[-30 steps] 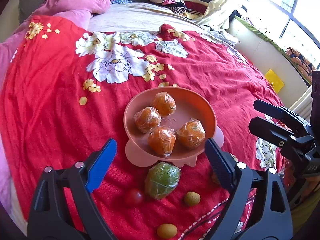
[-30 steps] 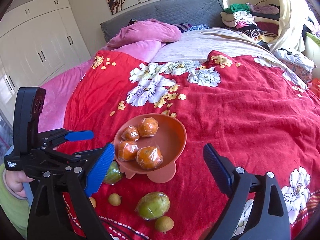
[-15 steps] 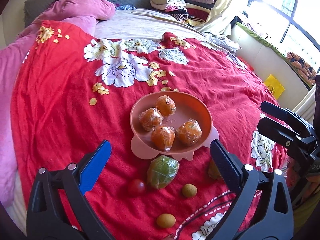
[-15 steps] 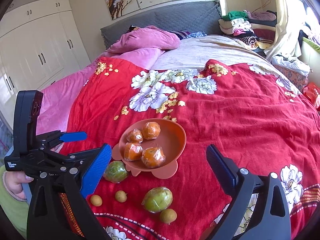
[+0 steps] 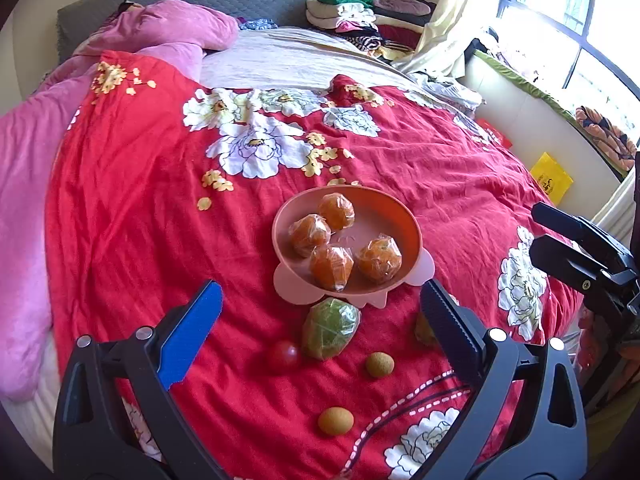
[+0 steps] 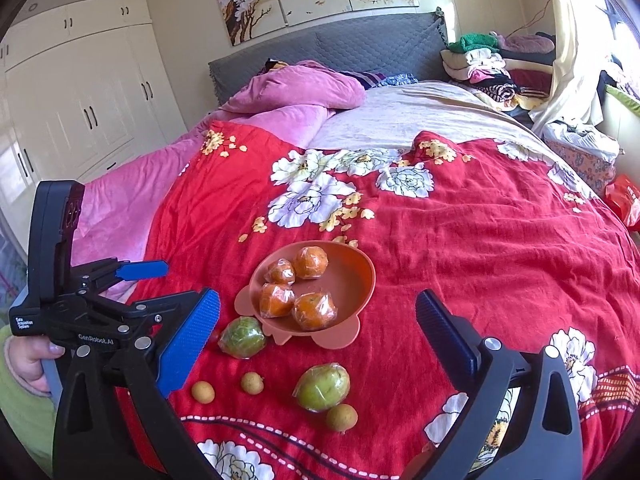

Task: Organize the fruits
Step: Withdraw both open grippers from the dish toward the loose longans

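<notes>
A salmon-pink bowl (image 5: 404,224) (image 6: 360,276) on the red floral bedspread holds several plastic-wrapped oranges (image 5: 331,266) (image 6: 314,311). In front of it lie a wrapped green fruit (image 5: 330,328) (image 6: 242,337), a second wrapped green fruit (image 6: 322,386), a small red tomato (image 5: 283,355) and small tan longans (image 5: 379,364) (image 5: 335,421) (image 6: 252,383) (image 6: 202,392) (image 6: 341,418). My left gripper (image 5: 320,312) is open and empty, held above the loose fruit. My right gripper (image 6: 318,324) is open and empty, above and short of the bowl.
The red bedspread (image 5: 140,200) covers a large bed with a pink quilt (image 6: 296,92) and grey headboard (image 6: 340,44) at the back. Folded clothes (image 5: 344,12) are stacked at the far right. White wardrobes (image 6: 80,92) stand on the left, a window (image 5: 580,20) on the right.
Both grippers have pulled back and up from the bowl, which looks smaller and farther now. Both stay open and empty. No fruit has moved.
</notes>
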The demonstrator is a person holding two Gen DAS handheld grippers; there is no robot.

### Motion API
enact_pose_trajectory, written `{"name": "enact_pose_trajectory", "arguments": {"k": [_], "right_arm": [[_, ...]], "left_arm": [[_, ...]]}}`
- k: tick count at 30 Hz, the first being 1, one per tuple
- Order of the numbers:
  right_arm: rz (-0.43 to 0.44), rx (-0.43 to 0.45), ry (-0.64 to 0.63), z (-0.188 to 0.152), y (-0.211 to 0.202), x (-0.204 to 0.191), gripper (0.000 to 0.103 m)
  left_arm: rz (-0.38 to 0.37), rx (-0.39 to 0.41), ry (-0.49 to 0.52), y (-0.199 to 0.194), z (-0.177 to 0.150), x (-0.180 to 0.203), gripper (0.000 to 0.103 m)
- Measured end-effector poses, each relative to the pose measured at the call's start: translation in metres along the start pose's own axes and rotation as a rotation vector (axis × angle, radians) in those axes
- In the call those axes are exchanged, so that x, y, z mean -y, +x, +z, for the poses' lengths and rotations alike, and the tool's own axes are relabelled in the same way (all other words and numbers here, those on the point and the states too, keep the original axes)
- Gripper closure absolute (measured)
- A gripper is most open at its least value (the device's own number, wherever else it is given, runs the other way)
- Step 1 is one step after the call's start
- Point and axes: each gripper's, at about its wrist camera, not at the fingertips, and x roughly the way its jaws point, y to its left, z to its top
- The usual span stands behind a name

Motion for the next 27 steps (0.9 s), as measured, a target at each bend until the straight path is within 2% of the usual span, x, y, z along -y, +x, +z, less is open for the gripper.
{"name": "enact_pose_trajectory", "arguments": {"k": [13, 27], "right_arm": [[-0.008, 0.000, -0.028, -0.011, -0.017, 0.003, 0.005], [-0.042, -0.094, -0.039, -0.049, -0.007, 0.011, 0.005]], "left_arm": [[0.012, 0.008, -0.005, -0.016, -0.015, -0.002, 0.010], [0.048, -0.052, 0.021, -0.007, -0.056, 0.000, 0.010]]}}
